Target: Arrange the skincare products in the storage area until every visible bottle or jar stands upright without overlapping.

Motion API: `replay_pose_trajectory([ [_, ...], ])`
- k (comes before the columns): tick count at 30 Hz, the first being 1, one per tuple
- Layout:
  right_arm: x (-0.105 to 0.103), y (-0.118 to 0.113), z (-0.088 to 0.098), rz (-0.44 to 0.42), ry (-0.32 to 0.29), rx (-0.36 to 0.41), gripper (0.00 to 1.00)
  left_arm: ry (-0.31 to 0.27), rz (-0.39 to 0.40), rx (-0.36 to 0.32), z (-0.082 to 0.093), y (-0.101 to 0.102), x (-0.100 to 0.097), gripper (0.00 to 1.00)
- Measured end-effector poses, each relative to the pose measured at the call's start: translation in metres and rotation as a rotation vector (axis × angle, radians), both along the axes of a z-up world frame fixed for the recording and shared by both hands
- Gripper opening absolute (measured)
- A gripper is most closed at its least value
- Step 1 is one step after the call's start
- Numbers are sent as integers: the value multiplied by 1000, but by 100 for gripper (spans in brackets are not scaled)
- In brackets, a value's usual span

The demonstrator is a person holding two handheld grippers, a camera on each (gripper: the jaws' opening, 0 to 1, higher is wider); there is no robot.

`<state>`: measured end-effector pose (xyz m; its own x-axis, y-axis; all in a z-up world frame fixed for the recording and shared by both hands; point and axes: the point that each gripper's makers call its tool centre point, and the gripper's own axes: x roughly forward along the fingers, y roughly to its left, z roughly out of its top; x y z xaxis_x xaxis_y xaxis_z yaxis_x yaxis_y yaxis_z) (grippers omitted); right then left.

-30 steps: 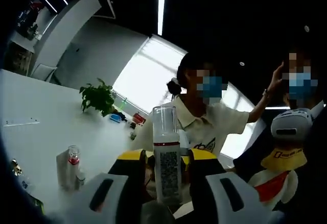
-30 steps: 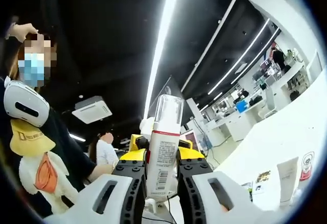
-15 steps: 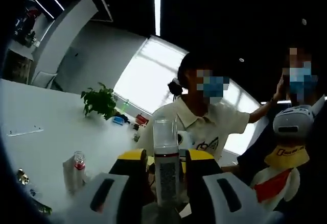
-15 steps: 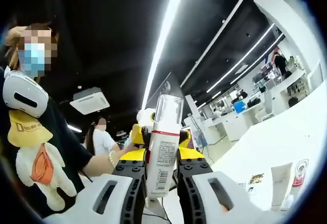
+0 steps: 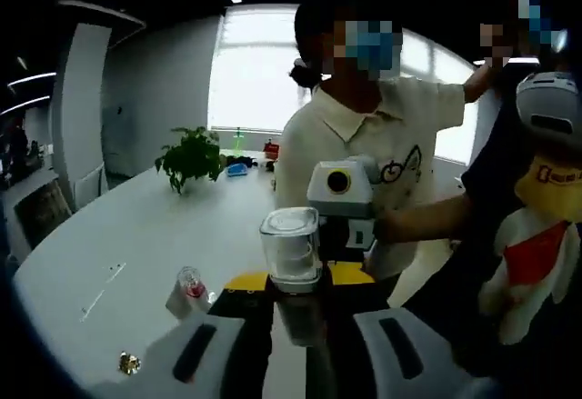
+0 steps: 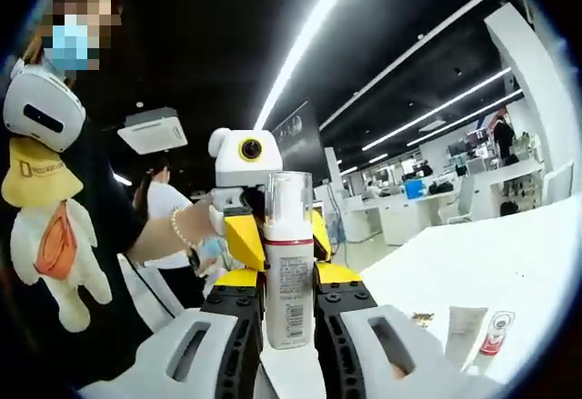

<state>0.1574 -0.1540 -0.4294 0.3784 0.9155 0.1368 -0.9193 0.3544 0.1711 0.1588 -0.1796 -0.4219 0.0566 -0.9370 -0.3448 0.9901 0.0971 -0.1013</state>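
Left gripper view: we see our left tongs [image 5: 298, 326] pinching a foam bottle [image 5: 293, 263] with a clear cap. In the right gripper view our right tongs [image 6: 289, 326] clamp the same bottle [image 6: 287, 272] from the other side, label toward us. It is lifted above the white tabletop [image 6: 509, 263], where a tube [image 6: 462, 334] lies; another tube [image 5: 186, 292] is near a plant [image 5: 191, 158].

The right gripper [image 6: 289, 326] is clamping a white pump bottle [image 6: 287, 272] with a clear cap and a red band, holding it upright between its jaws. Behind the bottle, the left gripper [image 6: 264, 231], yellow-jawed, is closing on the same bottle. On the white desk [image 6: 509, 263] at lower right, a white tube [image 6: 464, 334] is lying just beside a small red-labelled tube [image 6: 496, 331].
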Motion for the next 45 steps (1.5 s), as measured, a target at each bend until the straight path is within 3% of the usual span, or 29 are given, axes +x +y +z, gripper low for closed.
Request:
replay_pose_trajectory([
  [5,4,-3,-13,-11,-1,-68,20,19,9,32,-14,-2,6,18],
  [12,6,-8,-24,-15,20,-73,20,56,4,24,-23,-8,7,18],
  [21,17,-19,-47,-61,36,-128,21,49,-4,50,-42,-23,13,18],
  [32,30,-37,-58,-102,67,-132,22,95,3,3,-51,-33,24,18],
  [45,42,-56,-88,-162,124,-209,32,35,66,12,-74,-41,59,17],
])
